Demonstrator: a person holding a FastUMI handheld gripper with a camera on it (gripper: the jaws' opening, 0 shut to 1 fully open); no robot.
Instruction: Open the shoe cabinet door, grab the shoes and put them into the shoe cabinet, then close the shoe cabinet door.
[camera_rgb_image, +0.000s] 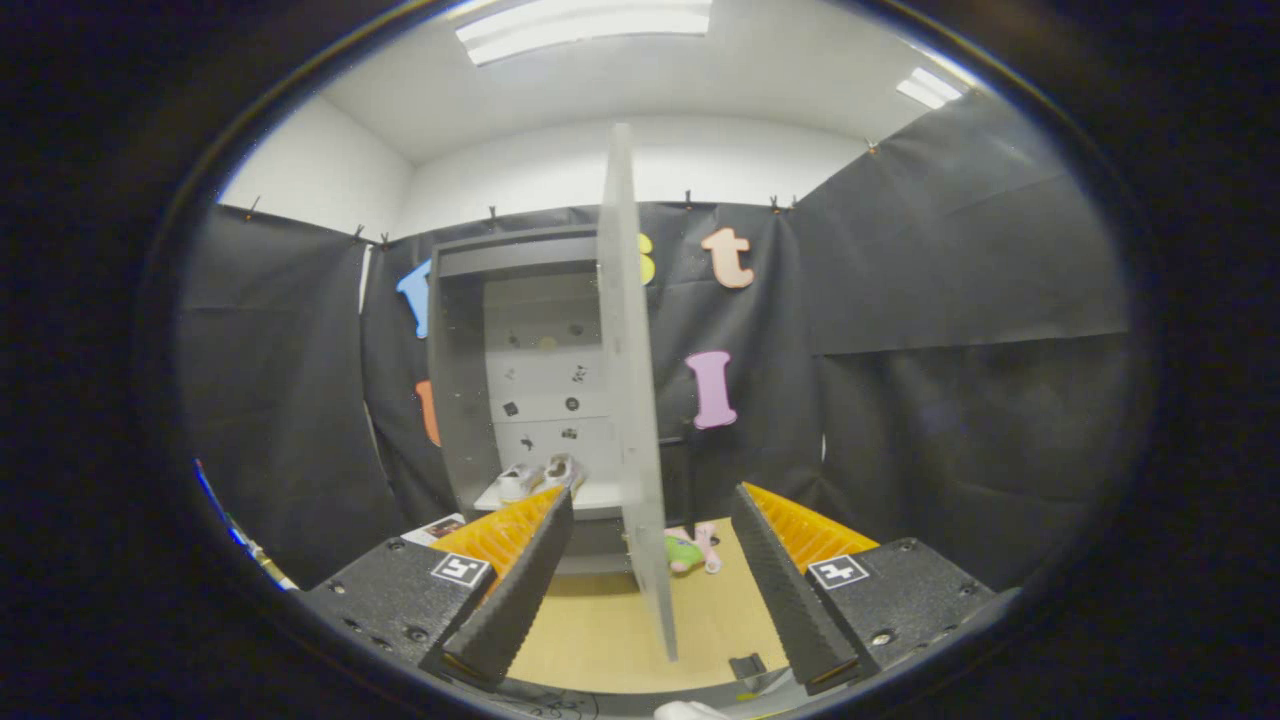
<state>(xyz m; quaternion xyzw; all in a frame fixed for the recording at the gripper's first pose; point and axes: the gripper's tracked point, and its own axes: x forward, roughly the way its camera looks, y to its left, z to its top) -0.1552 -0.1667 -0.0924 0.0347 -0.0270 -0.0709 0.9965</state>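
The grey shoe cabinet (470, 380) stands against the booth wall, beyond my fingers. Its door (630, 400) is swung wide open and shows edge-on, its free edge reaching toward me between the two fingers. A pair of white shoes (540, 478) sits on the cabinet's lower shelf, toes pointing out. My gripper (645, 590) is open; its black fingers with orange backs (515, 590) stand either side of the door's edge without touching it.
A green and pink toy (690, 550) lies on the wooden floor (600, 630) just right of the door's foot. A small black block (745, 665) lies on the floor near my right finger. Some printed paper (440, 527) lies left of the cabinet base.
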